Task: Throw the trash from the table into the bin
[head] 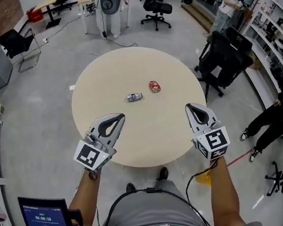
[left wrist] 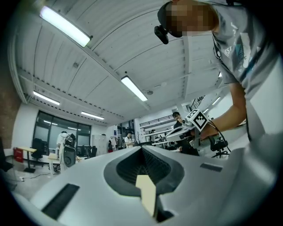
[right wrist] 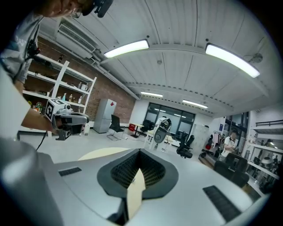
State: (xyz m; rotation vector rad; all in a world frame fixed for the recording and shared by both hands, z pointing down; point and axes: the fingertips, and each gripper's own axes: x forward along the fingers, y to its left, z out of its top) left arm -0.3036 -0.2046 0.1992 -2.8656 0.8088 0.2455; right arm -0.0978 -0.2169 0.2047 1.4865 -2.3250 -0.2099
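Head view: a crushed silver can and a red can lie near each other at the middle of the round worktop. Over its near edge hover the left gripper and the right gripper, each with jaws together and nothing between them.

The silver item and red item on the table are too small to identify.

The left gripper is closed, empty; the right gripper likewise.
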